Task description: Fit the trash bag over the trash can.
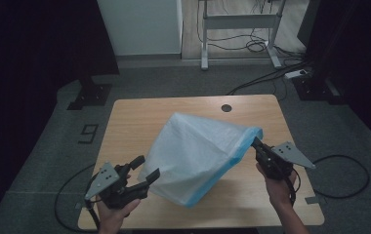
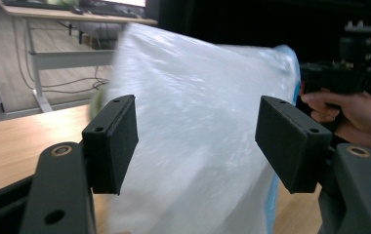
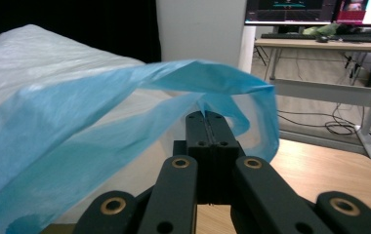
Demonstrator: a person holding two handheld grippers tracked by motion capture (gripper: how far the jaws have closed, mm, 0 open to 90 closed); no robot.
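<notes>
The right tool (image 1: 257, 144) we find clamped on the blue rim of the plastic bag (image 1: 193, 156), held up over the bench (image 1: 125, 117). The left tool (image 1: 144, 170) stands apart, empty, at the bag's near-left corner, the bag stretching diagonally between both.

Table (image 1: 139, 114): light wood top, with a dark round hole (image 1: 226, 107) near its far edge.
Floor: grey, marked with a dark figure 9 (image 1: 89, 133) left of the table.
Desk frame (image 1: 239, 22): white legs, beyond the table.
Cables (image 1: 257, 46): black, trailing under the desk frame.
Monitors (image 3: 315, 10): lit, on a far desk.
</notes>
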